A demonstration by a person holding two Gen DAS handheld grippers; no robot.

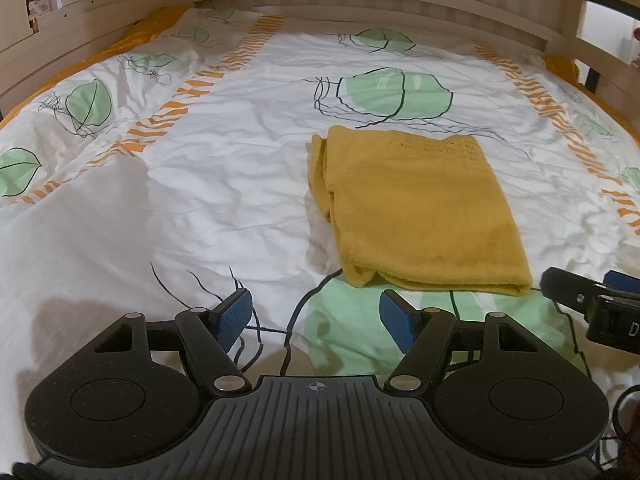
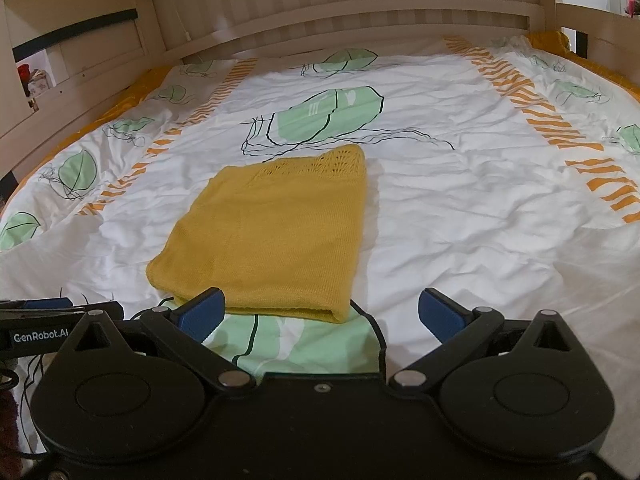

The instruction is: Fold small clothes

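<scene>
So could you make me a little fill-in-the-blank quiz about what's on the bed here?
1. The folded knitted garment is ____ in colour.
2. It lies on a white bedcover printed with green ____.
3. Both the left tool and the right tool have their jaws ____, holding nothing.
4. The pads on the tool tips are ____.

Missing words: yellow; leaves; open; blue
</scene>
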